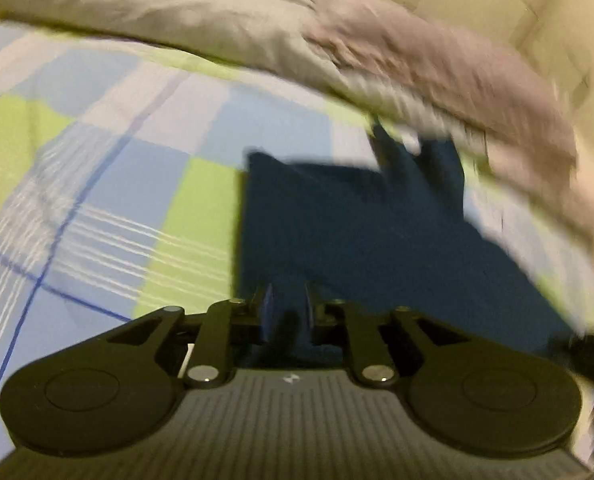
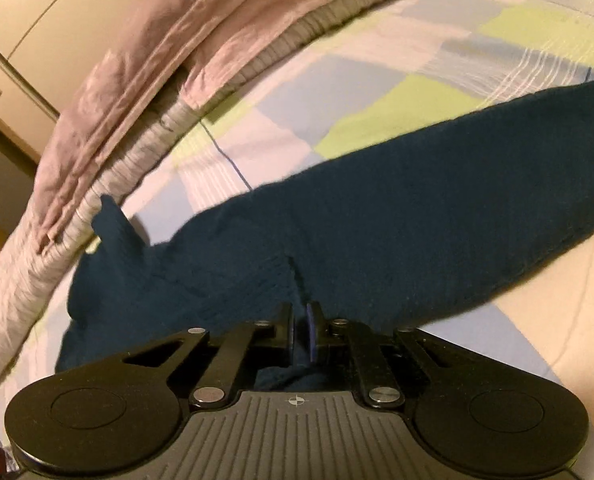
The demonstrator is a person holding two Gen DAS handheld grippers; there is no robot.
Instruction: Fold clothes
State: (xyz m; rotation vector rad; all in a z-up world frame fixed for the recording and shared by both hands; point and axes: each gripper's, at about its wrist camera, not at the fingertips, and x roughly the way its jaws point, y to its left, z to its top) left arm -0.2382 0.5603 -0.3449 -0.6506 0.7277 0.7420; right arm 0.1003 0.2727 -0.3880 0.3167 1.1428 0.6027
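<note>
Where the checked bed (image 2: 397, 80) meets its rumpled pink blanket (image 2: 145, 64): dark-blue knit garment (image 2: 377, 216), left tongs (image 1: 287, 312) and right tongs (image 2: 302, 332) each clamped on its fabric.

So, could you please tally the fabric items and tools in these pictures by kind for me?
Dark blue knitted garment: 1
Checked bedspread: 1
Pinkish-grey quilt: 1
Hand-held grippers: 2, the left hand-held gripper and the right hand-held gripper, both shut on the garment
Total: 5
</note>
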